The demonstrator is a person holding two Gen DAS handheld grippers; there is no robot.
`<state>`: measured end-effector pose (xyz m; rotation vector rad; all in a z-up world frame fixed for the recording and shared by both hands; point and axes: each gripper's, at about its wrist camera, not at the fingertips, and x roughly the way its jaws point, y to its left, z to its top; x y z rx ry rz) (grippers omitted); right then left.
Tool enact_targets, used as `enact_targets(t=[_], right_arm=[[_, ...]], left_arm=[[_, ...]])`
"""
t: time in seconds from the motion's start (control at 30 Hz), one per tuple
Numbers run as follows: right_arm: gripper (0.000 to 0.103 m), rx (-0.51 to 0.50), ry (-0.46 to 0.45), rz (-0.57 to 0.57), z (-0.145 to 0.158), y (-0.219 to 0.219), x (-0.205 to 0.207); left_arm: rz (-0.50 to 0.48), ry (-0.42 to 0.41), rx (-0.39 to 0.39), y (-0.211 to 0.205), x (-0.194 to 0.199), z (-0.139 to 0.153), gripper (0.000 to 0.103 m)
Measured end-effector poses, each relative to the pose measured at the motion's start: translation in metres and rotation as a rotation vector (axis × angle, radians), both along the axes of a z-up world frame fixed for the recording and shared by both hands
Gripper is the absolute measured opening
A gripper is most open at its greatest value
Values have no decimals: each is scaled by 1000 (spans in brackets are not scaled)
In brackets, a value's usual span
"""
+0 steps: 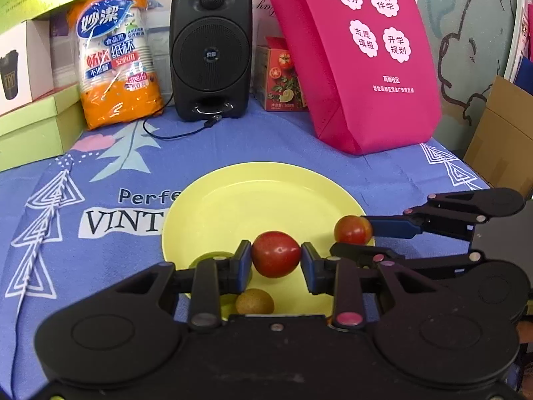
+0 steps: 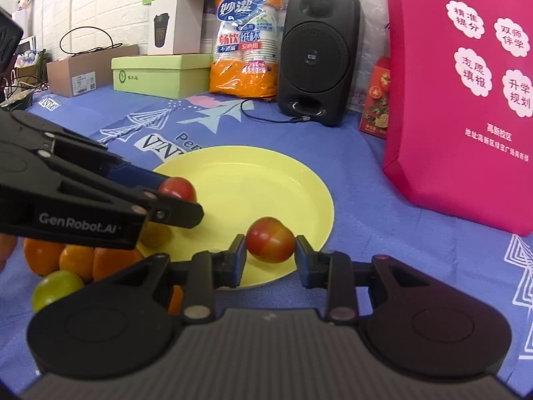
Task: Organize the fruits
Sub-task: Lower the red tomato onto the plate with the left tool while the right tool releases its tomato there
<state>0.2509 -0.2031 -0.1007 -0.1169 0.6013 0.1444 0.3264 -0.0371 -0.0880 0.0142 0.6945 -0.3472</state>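
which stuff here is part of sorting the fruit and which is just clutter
Part of the job:
- round yellow plastic plate
- red tomato in left tongs
- red tomato in right tongs
- pile of oranges
- small green fruit

Just lying about:
- black speaker
- pink fabric bag
- orange paper-cup pack

The left wrist view is taken low over the near edge of the plate [image 1: 266, 186], facing the back of the table, where the speaker [image 1: 210, 50] is seen straight ahead. The right wrist view is set further right, close above the plate's [image 2: 266, 166] right rim, and is angled leftward. The plate, speaker [image 2: 318, 56], pink bag [image 1: 353, 56] and cup pack [image 1: 115, 53] are shared, and each gripper is caught in the other's view.
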Motion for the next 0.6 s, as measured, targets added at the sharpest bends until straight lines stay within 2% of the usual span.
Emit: enact_targets(t=[0.27, 0.6], right_arm=[[31, 0, -15, -10, 4, 0, -3], [32, 15, -55, -42, 19, -5, -47]], left_arm=[[16, -19, -26, 10, -5, 8, 50], [73, -78, -53, 48, -70, 33, 51]])
